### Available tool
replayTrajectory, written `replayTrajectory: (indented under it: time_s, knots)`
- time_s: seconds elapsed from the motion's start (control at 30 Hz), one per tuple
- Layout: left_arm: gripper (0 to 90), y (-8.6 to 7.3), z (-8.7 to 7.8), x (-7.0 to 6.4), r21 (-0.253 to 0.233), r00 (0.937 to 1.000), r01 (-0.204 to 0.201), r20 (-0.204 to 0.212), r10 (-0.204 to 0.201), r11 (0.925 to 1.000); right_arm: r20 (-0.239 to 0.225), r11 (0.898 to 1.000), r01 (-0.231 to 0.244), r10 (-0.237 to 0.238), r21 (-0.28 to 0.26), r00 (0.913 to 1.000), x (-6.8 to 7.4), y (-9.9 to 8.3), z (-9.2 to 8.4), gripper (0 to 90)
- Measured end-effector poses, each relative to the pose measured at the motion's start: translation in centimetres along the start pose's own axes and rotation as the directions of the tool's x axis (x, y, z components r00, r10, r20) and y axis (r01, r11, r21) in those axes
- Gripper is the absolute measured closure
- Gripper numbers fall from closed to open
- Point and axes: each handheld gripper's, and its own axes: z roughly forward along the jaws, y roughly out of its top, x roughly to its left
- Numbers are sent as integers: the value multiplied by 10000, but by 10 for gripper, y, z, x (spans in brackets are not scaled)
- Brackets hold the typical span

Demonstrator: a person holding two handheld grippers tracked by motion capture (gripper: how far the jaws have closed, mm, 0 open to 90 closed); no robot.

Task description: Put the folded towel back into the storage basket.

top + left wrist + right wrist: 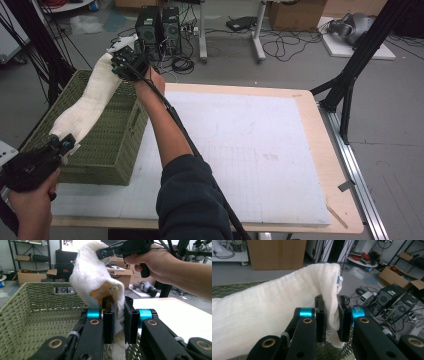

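Observation:
A white towel [90, 102] hangs stretched above the green woven basket [107, 150] at the table's left side. My left gripper [62, 142] is shut on the towel's near end, low at the left. In the left gripper view the jaws pinch the towel [92, 277], with the gripper [119, 322] just above the basket [30, 315]. My right gripper [120, 57] is shut on the towel's far end, raised beyond the basket's far rim. In the right gripper view the towel [269, 307] runs off to the left from the gripper [332, 320]. The right gripper [105, 252] also shows in the left gripper view.
A white sheet [250, 145] covers the wooden table [345, 200] to the right of the basket. Computer towers [157, 27], cables and cardboard boxes stand on the floor beyond the table. A black frame leg [350, 75] rises at the right.

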Motion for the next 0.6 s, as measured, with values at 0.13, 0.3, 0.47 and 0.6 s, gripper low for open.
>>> replayTrajectory:
  time_s: [0.13, 0.3, 0.47, 0.6]
  knots:
    - [631, -1, 0, 5, 2, 9961, 628, -615, -626, 9980, -43, 9999, -128, 128, -42, 9999, 1, 1, 10, 776]
    - [404, -1, -1, 11, -162, 9921, 918, -846, -929, 9956, 716, 9940, -1053, 1071, -286, 9917, 3, -5, 18, 422]
    - [386, -1, 0, 8, -59, 9939, 841, -709, -843, 9964, 458, 9944, -1051, 1054, -95, 9934, 2, -14, 13, 411]
    - [367, -2, 5, 6, 130, 9962, 754, -452, -748, 9971, 393, 9945, -1038, 1042, -107, 9938, 0, -21, 3, 405]
